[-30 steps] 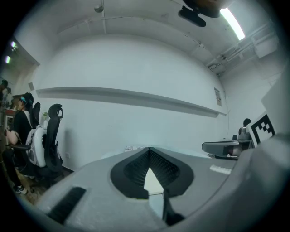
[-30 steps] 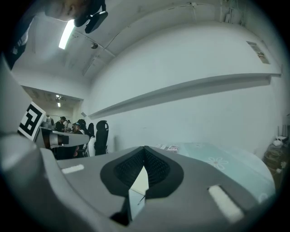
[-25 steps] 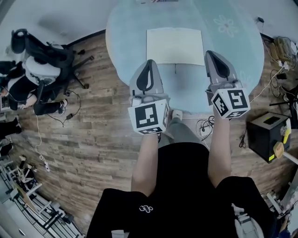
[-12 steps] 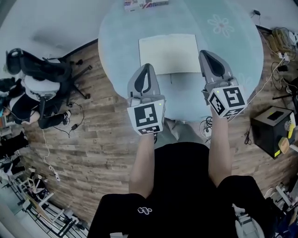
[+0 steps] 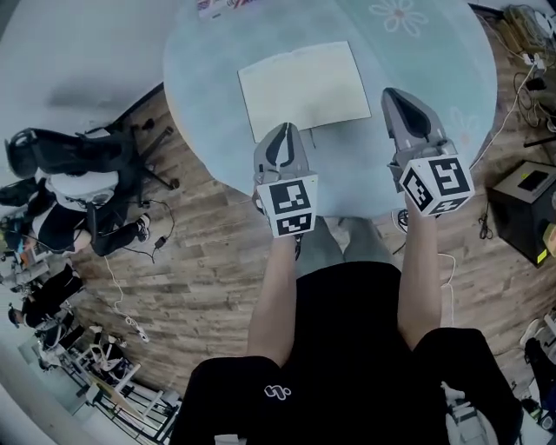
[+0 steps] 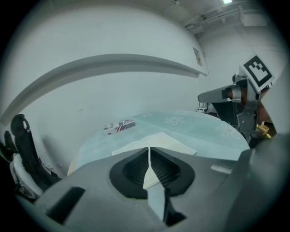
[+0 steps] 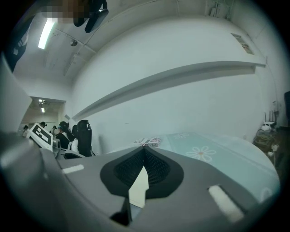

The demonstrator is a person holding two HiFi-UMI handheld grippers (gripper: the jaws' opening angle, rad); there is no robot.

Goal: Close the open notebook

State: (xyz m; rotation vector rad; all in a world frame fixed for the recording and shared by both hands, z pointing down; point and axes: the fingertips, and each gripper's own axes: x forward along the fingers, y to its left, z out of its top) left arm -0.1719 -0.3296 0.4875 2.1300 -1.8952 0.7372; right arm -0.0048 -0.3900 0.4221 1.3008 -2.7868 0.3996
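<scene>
The open notebook [image 5: 304, 85] lies flat on the round pale blue table [image 5: 434, 52], showing blank cream pages. It also shows just beyond the jaws in the left gripper view, notebook [image 6: 165, 141]. My left gripper [image 5: 280, 130] hovers at the notebook's near edge. Its jaws have just been opening, but the tips still stand all but together, and nothing is between them [image 6: 148, 152]. My right gripper [image 5: 393, 94] is off the notebook's right side, over bare table, shut and empty [image 7: 144, 154].
A small printed box [image 5: 221, 4] lies at the table's far edge. An office chair [image 5: 78, 161] and seated people are on the left. A black box [image 5: 530, 204] and cables lie on the wooden floor to the right.
Both grippers have come down and closer to the table's near edge, and the left one has rolled. The notebook has not moved on the table.
</scene>
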